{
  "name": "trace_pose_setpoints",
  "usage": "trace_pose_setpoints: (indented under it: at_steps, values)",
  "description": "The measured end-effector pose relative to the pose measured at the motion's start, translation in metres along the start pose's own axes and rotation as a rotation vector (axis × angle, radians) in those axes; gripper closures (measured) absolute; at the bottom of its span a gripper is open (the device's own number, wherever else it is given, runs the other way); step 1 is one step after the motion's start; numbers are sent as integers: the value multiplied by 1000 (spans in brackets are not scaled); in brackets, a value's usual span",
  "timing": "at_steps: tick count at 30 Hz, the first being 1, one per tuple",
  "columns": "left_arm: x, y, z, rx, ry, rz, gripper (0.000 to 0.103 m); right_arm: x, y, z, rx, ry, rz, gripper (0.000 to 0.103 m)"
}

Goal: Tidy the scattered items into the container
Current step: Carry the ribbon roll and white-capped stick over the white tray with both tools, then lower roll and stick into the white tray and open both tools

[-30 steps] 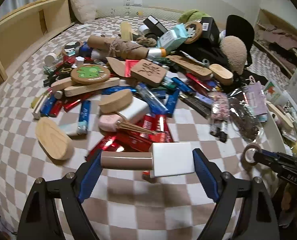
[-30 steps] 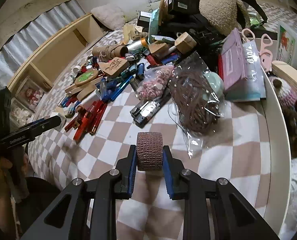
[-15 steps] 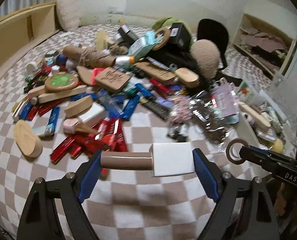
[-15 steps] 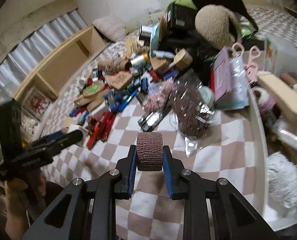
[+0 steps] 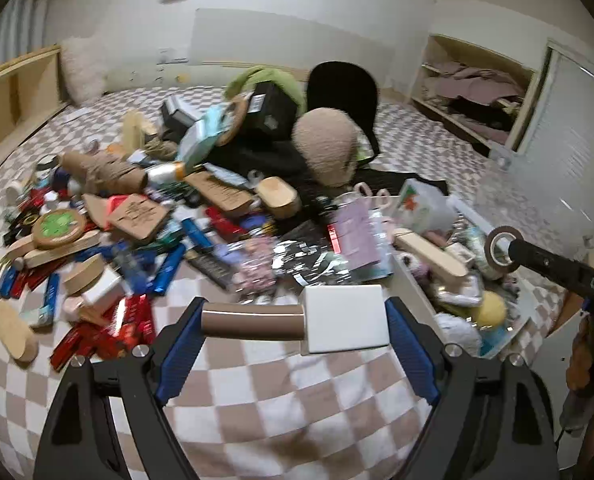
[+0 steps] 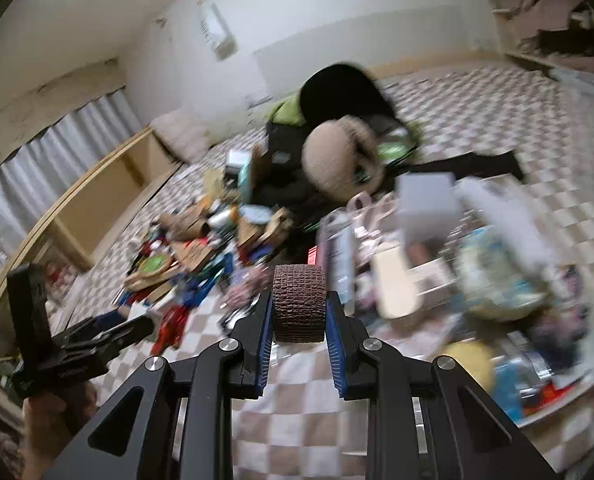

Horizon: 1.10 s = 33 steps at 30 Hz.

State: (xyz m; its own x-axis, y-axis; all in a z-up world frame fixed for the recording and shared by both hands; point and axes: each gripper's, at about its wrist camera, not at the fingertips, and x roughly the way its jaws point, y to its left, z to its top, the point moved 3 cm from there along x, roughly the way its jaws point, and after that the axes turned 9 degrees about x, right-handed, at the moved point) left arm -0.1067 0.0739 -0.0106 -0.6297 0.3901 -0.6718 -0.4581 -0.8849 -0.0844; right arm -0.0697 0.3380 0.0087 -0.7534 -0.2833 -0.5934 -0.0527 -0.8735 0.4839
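Beyond your fingers the checkered bed (image 5: 281, 396) carries the scattered pile (image 5: 145, 216), with the white container (image 5: 413, 280) (already part full) to their right. Your left gripper (image 5: 293, 320) clamps a brown-handled white tool (image 5: 297, 320); your right gripper (image 6: 299, 308) pinches a brown tape roll (image 6: 298, 304).

A bed (image 5: 257, 400) covered in brown-and-white checked fabric was seen. A heap of scattered items (image 5: 145, 216) was spread directly on it. A full white container (image 5: 413, 280) was set beside them.
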Motion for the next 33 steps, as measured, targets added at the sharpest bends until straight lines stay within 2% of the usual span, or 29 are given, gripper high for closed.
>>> trace_pose_setpoints:
  at_steps: [10,17,33]
  values:
    - [4,-52,24,70,-33,-79,16,-37,-58,18,79,-82,-110,77]
    - [11,-87,26,130,-30,-125,16,-56,-93,21,114,-107,-192,77]
    - [41,-147,18,188,19,-218,16,-50,-155,-5,131,-36,-423,77]
